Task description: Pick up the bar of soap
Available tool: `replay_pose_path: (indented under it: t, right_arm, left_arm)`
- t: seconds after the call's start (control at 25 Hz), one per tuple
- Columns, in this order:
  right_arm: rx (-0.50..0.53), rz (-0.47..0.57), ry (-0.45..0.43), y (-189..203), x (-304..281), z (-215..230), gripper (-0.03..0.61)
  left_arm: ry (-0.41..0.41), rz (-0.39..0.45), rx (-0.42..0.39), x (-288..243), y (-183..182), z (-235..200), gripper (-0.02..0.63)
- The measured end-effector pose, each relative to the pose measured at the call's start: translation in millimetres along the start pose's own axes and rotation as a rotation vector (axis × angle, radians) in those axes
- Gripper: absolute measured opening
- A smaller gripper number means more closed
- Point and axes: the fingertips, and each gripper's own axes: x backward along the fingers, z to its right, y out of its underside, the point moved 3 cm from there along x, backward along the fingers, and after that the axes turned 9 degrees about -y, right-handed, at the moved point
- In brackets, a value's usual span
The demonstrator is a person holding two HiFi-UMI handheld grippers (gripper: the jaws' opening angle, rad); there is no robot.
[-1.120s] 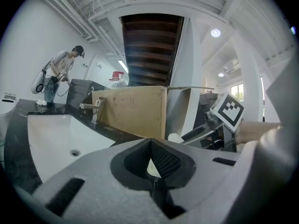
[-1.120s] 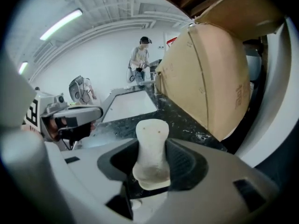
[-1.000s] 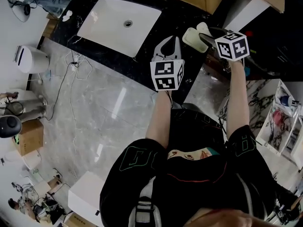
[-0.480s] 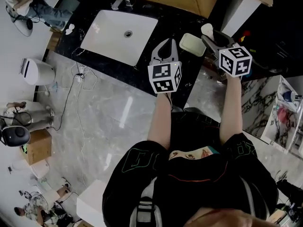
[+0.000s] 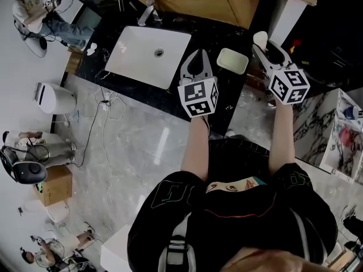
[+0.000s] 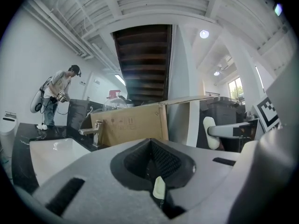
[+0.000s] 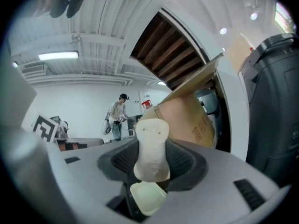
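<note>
Now the right tool (image 5: 267,47) pinches the cream bar of soap (image 7: 150,148) between widely spread jaws, just right of the pale green rectangular soap dish (image 5: 232,60) (left tool (image 5: 197,58) pressed together, empty).

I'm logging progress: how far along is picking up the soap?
Done: the bar of soap is clamped in the right gripper, clear of the empty soap dish. In hand: holding it aloft. Remaining: nothing visible. The left gripper is shut and empty.
</note>
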Motion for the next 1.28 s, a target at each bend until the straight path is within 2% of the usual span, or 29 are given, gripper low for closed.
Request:
replay_pose_path:
  t: [0.12,0.36,1.28]
  right_arm:
    - [-0.031,0.069,0.010,-12.7,5.4,1.2,0.187]
    - [-0.013,0.121,0.050,-26.3,14.8,2.2,0.186]
    - [0.019,0.146,0.074,-33.2,24.2,4.4,0.183]
  left_arm:
    - [0.003,0.016,-0.006,0.2,-6.1,1.7,0.008]
    - [0.002,0.038,-0.018,3.0,-14.1,2.2,0.008]
    - [0.027,0.048,-0.033,4.4,-21.1,7.0,0.008]
